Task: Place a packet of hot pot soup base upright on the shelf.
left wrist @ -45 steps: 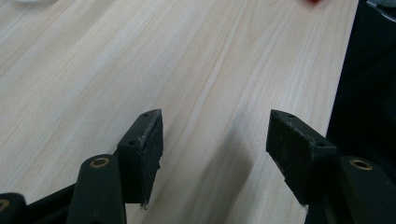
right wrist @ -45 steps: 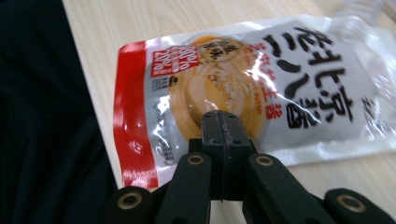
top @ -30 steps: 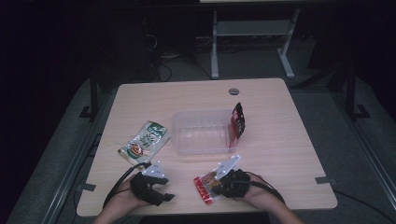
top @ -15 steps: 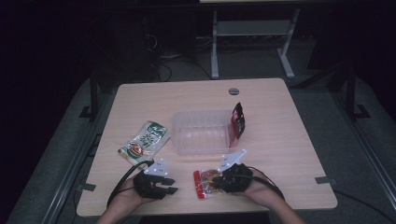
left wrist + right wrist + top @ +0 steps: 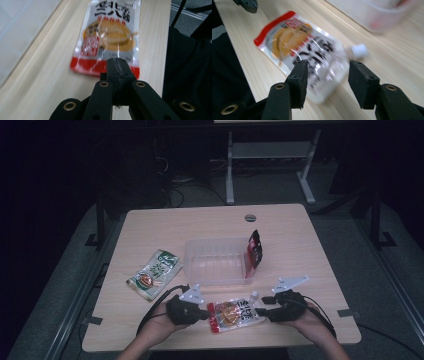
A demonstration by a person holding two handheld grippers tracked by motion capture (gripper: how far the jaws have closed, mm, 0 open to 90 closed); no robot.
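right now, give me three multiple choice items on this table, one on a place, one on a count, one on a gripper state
1. Where does the red-edged spout pouch lie?
A. inside the clear tub
B. on the table between the two grippers
C. on the floor

2. How many pouches are in sight on or over the table?
A. three
B. one
C. five

3. How do the jaws of the left gripper stand?
A. wide open
B. shut, with the pouch's red edge at their tips
C. clamped on the tub's rim

Key: 1 B, the high view shows it flat on the wood between the left gripper and the right gripper, in front of the clear tub. 2 A, the spout pouch, a green pouch and a dark red pouch standing at the tub's right end. 3 B, the left gripper view shows both jaws pressed together.
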